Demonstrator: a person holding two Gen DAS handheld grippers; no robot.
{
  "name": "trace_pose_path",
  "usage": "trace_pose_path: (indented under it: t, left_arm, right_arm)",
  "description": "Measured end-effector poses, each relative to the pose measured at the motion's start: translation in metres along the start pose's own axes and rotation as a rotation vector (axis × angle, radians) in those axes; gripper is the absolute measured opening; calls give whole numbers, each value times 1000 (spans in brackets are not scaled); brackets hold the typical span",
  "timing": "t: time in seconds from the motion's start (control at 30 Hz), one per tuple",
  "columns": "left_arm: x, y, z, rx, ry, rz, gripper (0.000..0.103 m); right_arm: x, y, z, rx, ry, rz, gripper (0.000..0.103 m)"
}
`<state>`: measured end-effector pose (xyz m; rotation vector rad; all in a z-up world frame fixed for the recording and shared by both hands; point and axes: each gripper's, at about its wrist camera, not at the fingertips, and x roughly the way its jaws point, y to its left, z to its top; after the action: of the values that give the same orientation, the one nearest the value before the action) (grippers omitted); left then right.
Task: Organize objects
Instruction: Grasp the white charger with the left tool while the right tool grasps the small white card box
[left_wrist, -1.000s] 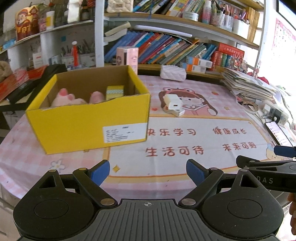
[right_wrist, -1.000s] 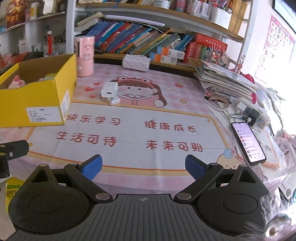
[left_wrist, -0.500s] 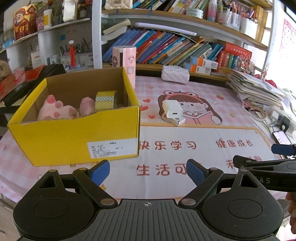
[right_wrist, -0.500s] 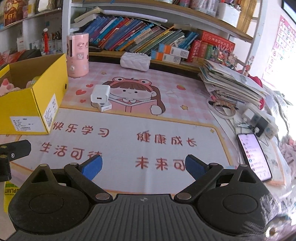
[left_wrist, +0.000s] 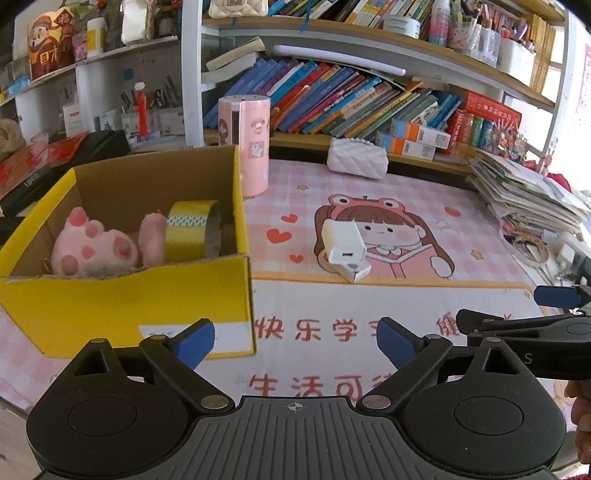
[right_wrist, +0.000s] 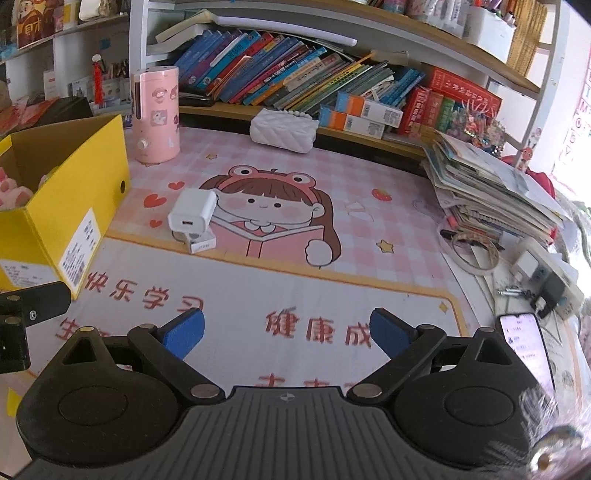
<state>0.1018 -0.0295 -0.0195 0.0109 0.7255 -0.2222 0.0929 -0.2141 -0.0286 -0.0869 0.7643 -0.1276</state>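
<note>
Left tongs (left_wrist: 295, 341): jaws opening, blue pads wide apart, nothing between them; they hover over the printed mat (left_wrist: 369, 302) at the near edge of the desk (right_wrist: 406, 236), pointing down and forward. Right tongs (right_wrist: 286, 332): released, pads spread, empty, above the red characters on the mat. From the left wrist view the right tongs show side-on at the right edge.

Yellow cardboard box (left_wrist: 129, 299) stands open-topped on the left part of the desk. Inside it: a pink plush paw (left_wrist: 92, 247) against the near wall, and a roll of yellow tape (left_wrist: 192, 230) standing on edge just beside it, toward the right wall.

White charger block (right_wrist: 192, 212) lies on the mat to the right of the box, well apart from both tongs, resting tilted on top of a small white box (right_wrist: 201, 243). Its port faces the cameras.

Pink cylindrical canister (right_wrist: 157, 114) stands upright behind the box's far right corner. White quilted pouch (right_wrist: 282, 129) lies near the bookshelf edge. Stack of papers (right_wrist: 487, 188) on the right side; phone (right_wrist: 524, 343), screen lit, lies flat near the right tongs.
</note>
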Motion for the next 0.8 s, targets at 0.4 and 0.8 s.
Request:
trace_pose_path:
  t: [0.4,0.8]
  left_arm:
    - [20,-25,13,-8,8,41,96]
    - [31,-53,21,61,-33,100,89]
  right_arm:
    - [29,-26,15,-3,3,51,97]
    - [46,-47,26,29,-18,114,93]
